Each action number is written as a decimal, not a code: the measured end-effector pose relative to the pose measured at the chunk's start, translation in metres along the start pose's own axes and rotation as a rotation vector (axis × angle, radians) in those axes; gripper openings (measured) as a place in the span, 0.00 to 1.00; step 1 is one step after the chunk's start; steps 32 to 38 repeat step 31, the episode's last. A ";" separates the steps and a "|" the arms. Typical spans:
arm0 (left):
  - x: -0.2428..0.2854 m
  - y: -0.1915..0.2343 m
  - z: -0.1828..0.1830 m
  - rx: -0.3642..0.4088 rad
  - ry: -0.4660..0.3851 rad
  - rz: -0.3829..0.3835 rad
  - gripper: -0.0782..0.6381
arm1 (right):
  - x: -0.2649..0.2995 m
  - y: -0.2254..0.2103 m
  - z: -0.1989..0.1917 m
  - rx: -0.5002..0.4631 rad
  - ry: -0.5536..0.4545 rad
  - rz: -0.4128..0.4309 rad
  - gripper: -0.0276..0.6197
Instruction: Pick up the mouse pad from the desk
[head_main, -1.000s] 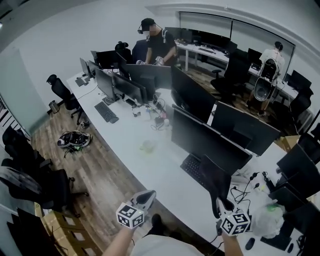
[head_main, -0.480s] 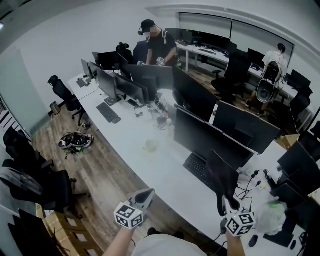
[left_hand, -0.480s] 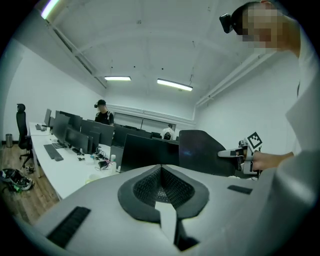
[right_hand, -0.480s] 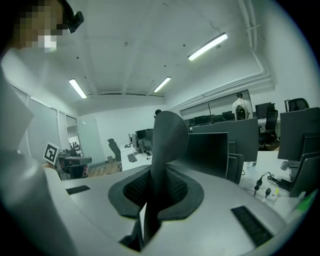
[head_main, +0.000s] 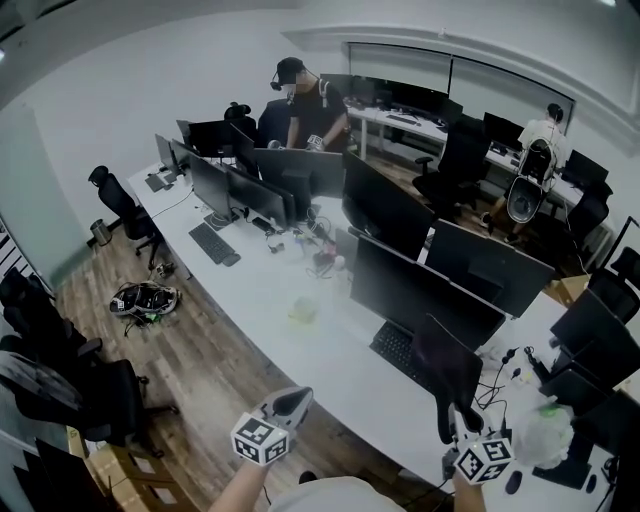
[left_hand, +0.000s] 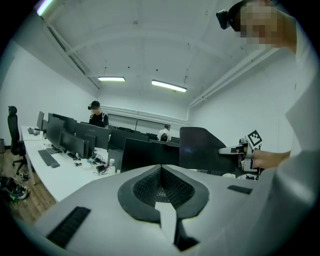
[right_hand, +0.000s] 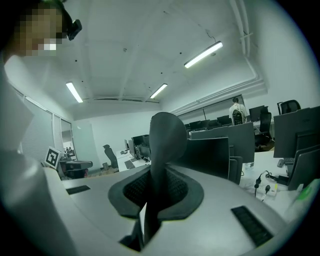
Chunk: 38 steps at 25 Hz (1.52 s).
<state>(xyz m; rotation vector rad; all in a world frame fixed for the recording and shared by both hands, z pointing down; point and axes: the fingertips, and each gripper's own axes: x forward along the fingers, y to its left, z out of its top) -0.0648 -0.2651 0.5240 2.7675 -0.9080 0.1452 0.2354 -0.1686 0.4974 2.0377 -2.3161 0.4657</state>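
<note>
The black mouse pad (head_main: 446, 368) stands on edge in the air above the white desk (head_main: 330, 350), clear of its surface. My right gripper (head_main: 456, 420) is shut on the pad's lower edge. In the right gripper view the mouse pad (right_hand: 164, 145) rises straight up out of the right gripper (right_hand: 152, 186), curling at the top. My left gripper (head_main: 290, 401) hangs off the desk's near edge, shut and empty. In the left gripper view the left gripper (left_hand: 161, 172) has nothing in it, and the mouse pad (left_hand: 202, 150) shows to its right, held by the right gripper (left_hand: 233, 150).
A row of dark monitors (head_main: 420, 285) runs down the desk, with a keyboard (head_main: 398, 345) under the pad and cables (head_main: 500, 365) to the right. A person (head_main: 308, 100) stands at the far end. Office chairs (head_main: 60, 370) and a bag (head_main: 143, 298) are on the floor at left.
Both grippers have risen a little. The mouse pad has come up with the right gripper and stands higher over the desk.
</note>
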 end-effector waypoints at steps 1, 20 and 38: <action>-0.001 0.001 0.001 -0.001 -0.004 -0.004 0.13 | 0.000 0.002 0.000 -0.001 -0.002 -0.003 0.11; -0.002 0.010 0.000 -0.020 -0.016 -0.026 0.13 | 0.003 0.014 -0.009 -0.025 0.008 -0.026 0.11; 0.000 0.015 0.001 -0.023 -0.025 -0.020 0.13 | 0.008 0.015 -0.008 -0.030 0.010 -0.020 0.11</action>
